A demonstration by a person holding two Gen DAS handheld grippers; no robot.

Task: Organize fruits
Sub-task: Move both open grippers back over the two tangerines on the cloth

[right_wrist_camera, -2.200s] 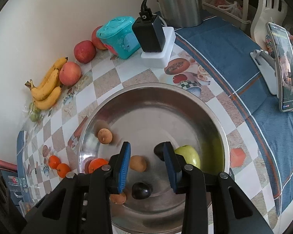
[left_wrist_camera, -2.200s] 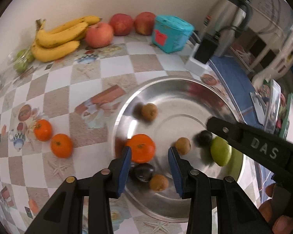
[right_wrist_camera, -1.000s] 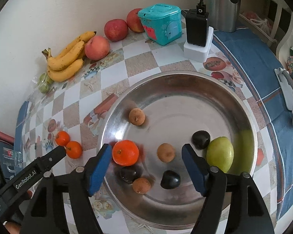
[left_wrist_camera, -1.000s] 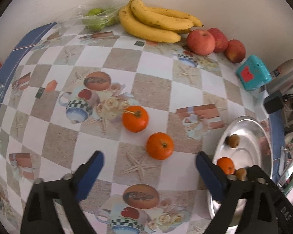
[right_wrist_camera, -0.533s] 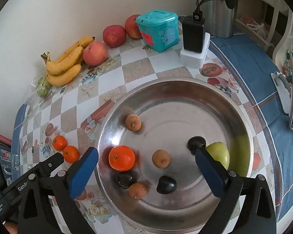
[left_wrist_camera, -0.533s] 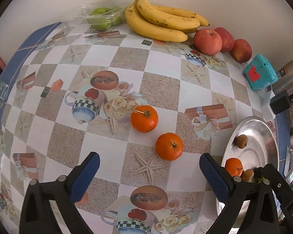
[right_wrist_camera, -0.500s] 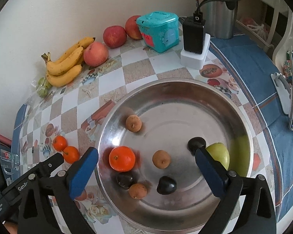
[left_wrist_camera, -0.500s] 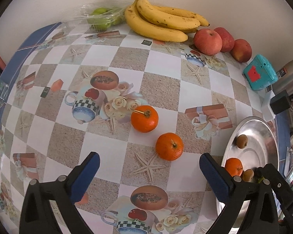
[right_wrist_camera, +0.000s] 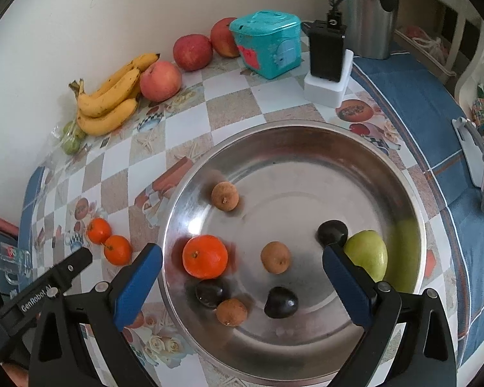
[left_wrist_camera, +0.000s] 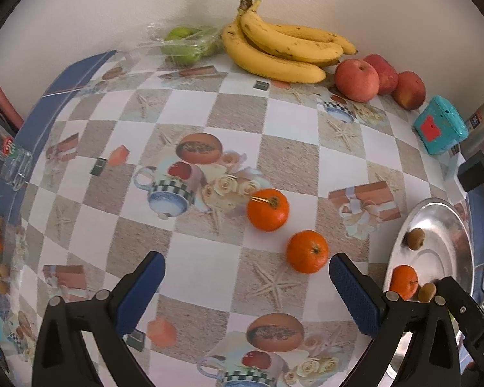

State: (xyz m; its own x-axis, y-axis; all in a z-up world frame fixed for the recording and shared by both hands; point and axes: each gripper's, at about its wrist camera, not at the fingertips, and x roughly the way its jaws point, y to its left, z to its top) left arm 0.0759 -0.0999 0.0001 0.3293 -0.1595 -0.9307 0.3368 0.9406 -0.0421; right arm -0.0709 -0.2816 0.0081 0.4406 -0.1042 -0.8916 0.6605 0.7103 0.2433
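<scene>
Currently left gripper (left_wrist_camera: 247, 279) wide, empty | right gripper (right_wrist_camera: 242, 272) wide, empty

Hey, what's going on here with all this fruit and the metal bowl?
A person with a handheld gripper in each hand is sorting fruit into a steel bowl. The left gripper is open and empty, facing two tangerines on the table. The right gripper is open and empty above the bowl, which holds one tangerine, a green apple and several small brown and dark fruits.

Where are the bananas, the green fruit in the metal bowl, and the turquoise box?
bananas (left_wrist_camera: 284, 48), left wrist view, middle of the bunch.
green fruit (right_wrist_camera: 368, 253), right wrist view, its top.
turquoise box (right_wrist_camera: 267, 43), right wrist view, front face.
</scene>
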